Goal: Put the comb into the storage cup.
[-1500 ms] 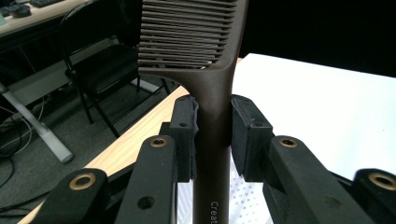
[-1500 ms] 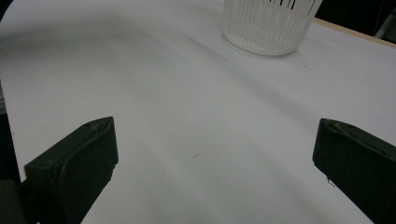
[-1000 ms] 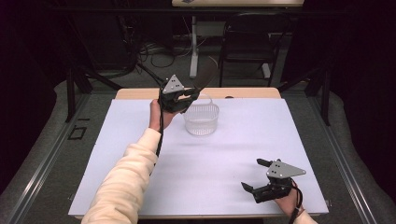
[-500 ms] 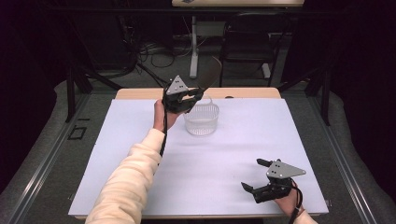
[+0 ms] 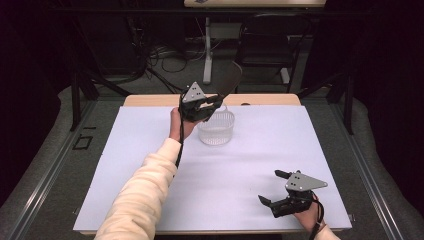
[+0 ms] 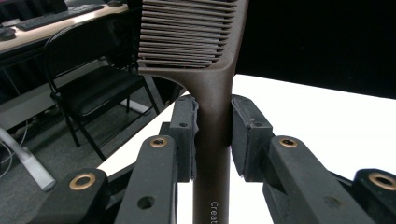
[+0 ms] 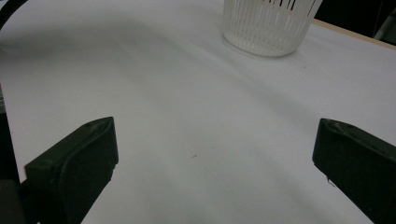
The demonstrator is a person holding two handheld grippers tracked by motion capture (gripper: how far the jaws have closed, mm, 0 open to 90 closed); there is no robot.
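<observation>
Brown comb in left gripper jaws, above basket rim.

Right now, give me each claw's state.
Left claw: closed on the comb.
Right claw: open, holding nothing.

Brown comb; white slatted basket; black tongs.

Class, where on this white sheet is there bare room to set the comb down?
Bare sheet lies between the basket and the right gripper, and along both side edges. It is crowded only at the basket, where the left gripper holds the comb.
</observation>
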